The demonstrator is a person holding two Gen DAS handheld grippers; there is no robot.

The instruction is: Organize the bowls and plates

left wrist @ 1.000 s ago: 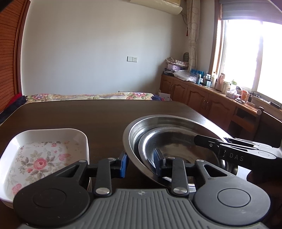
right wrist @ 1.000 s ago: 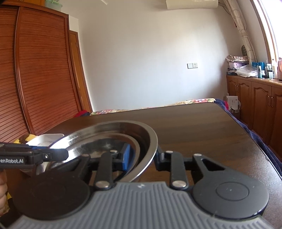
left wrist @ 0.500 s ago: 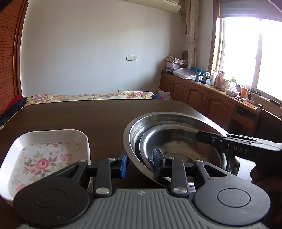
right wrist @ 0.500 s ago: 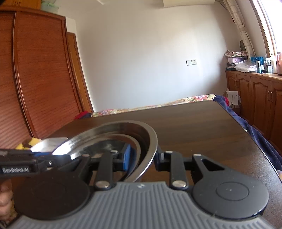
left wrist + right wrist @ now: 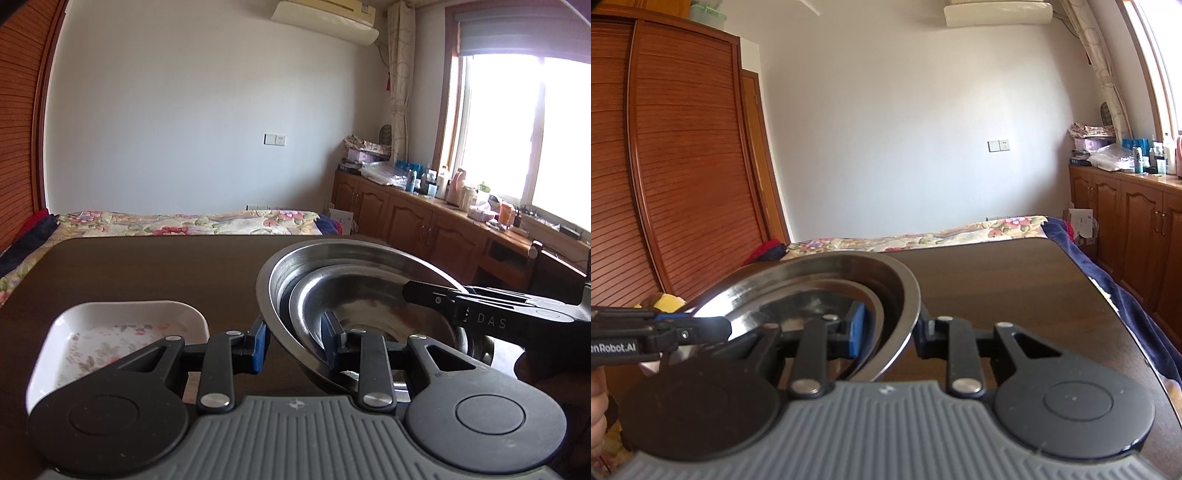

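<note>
A large steel bowl point(image 5: 351, 258) with a smaller steel bowl point(image 5: 369, 295) nested inside hangs a little above the dark wooden table point(image 5: 147, 266). My left gripper point(image 5: 295, 341) is shut on the large bowl's near rim, one finger inside and one outside. The right gripper point(image 5: 410, 291) reaches in from the right and clamps the opposite rim. In the right wrist view, my right gripper point(image 5: 891, 332) pinches the large bowl point(image 5: 894, 280) at its rim, with the smaller bowl point(image 5: 812, 302) inside and the left gripper point(image 5: 727, 326) across from it. A white floral dish point(image 5: 110, 332) lies on the table to the left.
A bed with a floral cover point(image 5: 184, 221) sits beyond the table's far edge. Wooden cabinets point(image 5: 406, 218) with bottles on top line the right wall under the window. A slatted wardrobe point(image 5: 683, 184) stands on the left. A hand point(image 5: 598, 406) holds the left gripper.
Both grippers have risen with the nested steel bowls; the table and the white floral dish sit lower in the views. Both grips stay the same.
</note>
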